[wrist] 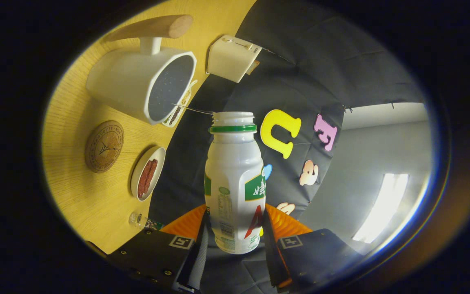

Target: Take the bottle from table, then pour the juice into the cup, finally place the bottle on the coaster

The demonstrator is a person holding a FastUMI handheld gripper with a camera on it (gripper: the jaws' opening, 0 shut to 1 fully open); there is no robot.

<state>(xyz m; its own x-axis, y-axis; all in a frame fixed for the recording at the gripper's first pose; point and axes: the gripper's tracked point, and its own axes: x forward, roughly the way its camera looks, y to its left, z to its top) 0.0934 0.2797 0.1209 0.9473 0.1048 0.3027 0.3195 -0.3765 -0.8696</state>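
White bottle (235, 183) in claw (235, 228), mouth beside cup (145, 83) rim.

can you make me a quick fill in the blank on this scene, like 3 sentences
1. The gripper is shut on the ____, its fingers pressing both sides.
2. The bottle has no ____ on its open mouth.
3. On the table, the round coaster lies between the cup and the small ____ holding red strips.

Missing words: bottle; cap; dish
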